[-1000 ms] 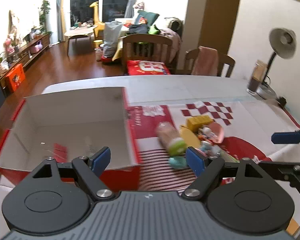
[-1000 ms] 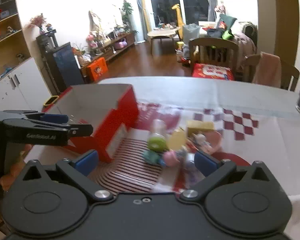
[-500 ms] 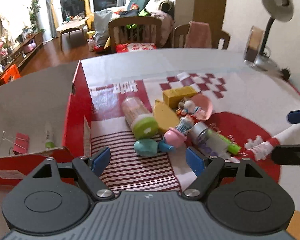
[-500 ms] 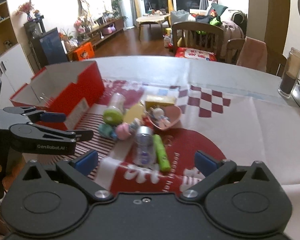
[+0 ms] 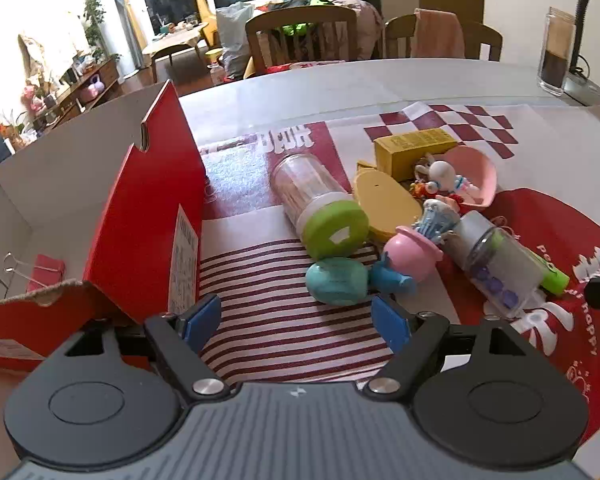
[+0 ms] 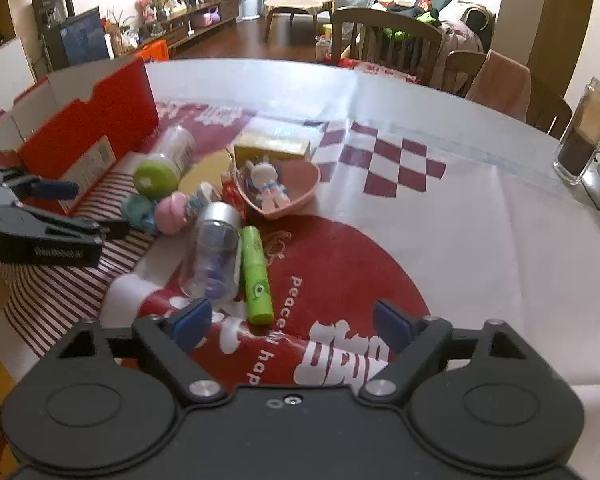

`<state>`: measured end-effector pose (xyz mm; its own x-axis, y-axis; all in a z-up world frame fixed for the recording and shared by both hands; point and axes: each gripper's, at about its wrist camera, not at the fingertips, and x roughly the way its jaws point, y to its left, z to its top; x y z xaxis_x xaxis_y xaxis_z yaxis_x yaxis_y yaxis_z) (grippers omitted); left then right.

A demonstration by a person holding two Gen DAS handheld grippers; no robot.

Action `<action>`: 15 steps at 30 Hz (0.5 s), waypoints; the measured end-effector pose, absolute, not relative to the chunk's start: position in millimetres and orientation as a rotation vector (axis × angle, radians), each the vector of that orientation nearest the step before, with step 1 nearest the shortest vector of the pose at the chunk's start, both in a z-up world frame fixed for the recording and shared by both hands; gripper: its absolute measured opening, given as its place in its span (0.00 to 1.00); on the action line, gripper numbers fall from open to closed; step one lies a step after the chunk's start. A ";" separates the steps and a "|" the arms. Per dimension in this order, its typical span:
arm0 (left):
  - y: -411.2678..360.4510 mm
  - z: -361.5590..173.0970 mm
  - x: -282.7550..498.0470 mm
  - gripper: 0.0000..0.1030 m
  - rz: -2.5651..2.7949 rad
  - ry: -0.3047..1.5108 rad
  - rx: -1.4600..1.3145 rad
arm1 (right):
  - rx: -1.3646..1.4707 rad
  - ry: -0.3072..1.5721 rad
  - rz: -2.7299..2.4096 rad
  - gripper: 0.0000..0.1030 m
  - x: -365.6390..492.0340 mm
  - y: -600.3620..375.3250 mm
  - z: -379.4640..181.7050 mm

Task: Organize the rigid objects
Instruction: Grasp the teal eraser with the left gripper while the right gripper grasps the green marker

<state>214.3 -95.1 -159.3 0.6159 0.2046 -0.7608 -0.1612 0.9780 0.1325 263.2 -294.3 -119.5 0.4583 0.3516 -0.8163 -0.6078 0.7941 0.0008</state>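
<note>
On the counter (image 5: 340, 80), a cluster of small rigid objects lies on a red-and-white printed cloth (image 5: 284, 320). Left gripper (image 5: 296, 318): jaws wide, nothing between them, above the striped part of the cloth. A teal egg-shaped toy (image 5: 336, 282) lies just beyond it at 12 o'clock. A clear jar with a green lid (image 5: 320, 210) lies on its side at 12 o'clock from the toy. An open red cardboard box (image 5: 140, 208) stands at 9 o'clock from the cluster. Right gripper (image 6: 290, 326): jaws wide but closing, nothing gripped. A green tube (image 6: 254, 276) and a clear bottle (image 6: 216, 250) lie side by side at its 11 o'clock. A pink heart-shaped dish (image 6: 300, 190) with a rabbit figure (image 6: 266, 184) sits farther out.
</note>
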 end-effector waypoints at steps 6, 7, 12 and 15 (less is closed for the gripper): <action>-96.8 -163.8 219.7 0.80 0.185 0.882 0.059 | -0.367 0.922 0.617 0.64 266.4 -285.4 -134.1; -98.1 -164.3 220.7 0.80 0.180 0.881 0.061 | -0.374 0.924 0.619 0.59 266.9 -283.7 -136.2; -101.4 -167.4 225.1 0.80 0.163 0.882 0.057 | -0.400 0.909 0.639 0.47 270.2 -275.8 -141.1; -102.1 -169.2 227.1 0.79 0.157 0.880 0.052 | -0.412 0.907 0.650 0.41 274.1 -269.8 -144.6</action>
